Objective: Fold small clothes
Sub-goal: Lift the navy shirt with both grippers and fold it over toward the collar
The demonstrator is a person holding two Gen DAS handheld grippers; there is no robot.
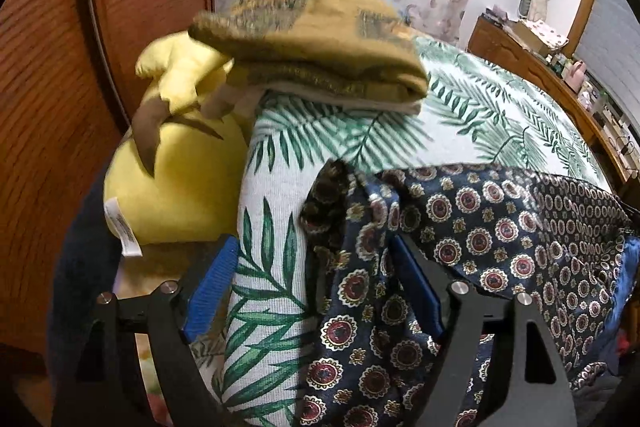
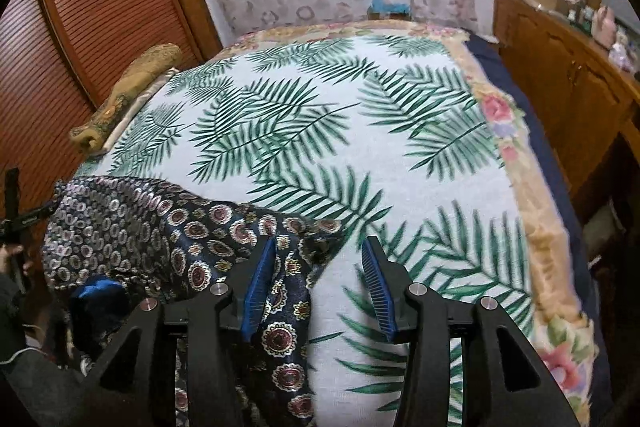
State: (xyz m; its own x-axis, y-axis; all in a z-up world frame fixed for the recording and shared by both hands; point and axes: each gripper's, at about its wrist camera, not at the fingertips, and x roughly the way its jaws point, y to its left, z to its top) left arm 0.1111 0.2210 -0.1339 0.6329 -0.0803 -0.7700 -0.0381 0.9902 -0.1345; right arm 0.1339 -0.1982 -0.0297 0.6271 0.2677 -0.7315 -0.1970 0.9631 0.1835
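A dark blue garment (image 1: 500, 227) printed with round medallions lies crumpled at the near edge of the bed and hangs over it. My left gripper (image 1: 316, 267) stands open and wide over its left end. The cloth lies against the right finger only, and the left pad (image 1: 212, 287) is on bare sheet. In the right wrist view the same garment (image 2: 140, 227) sits at the lower left. My right gripper (image 2: 318, 263) is open. The cloth's edge drapes by its left pad (image 2: 260, 283), while the right pad (image 2: 376, 287) is over the sheet.
A palm-leaf sheet (image 2: 320, 107) covers the bed. A folded olive garment stack (image 1: 312, 39) (image 2: 128, 95) lies at the far left edge by a yellow plush toy (image 1: 172, 163). A slatted wooden door (image 2: 80, 27) stands left and a wooden dresser (image 2: 560, 75) right.
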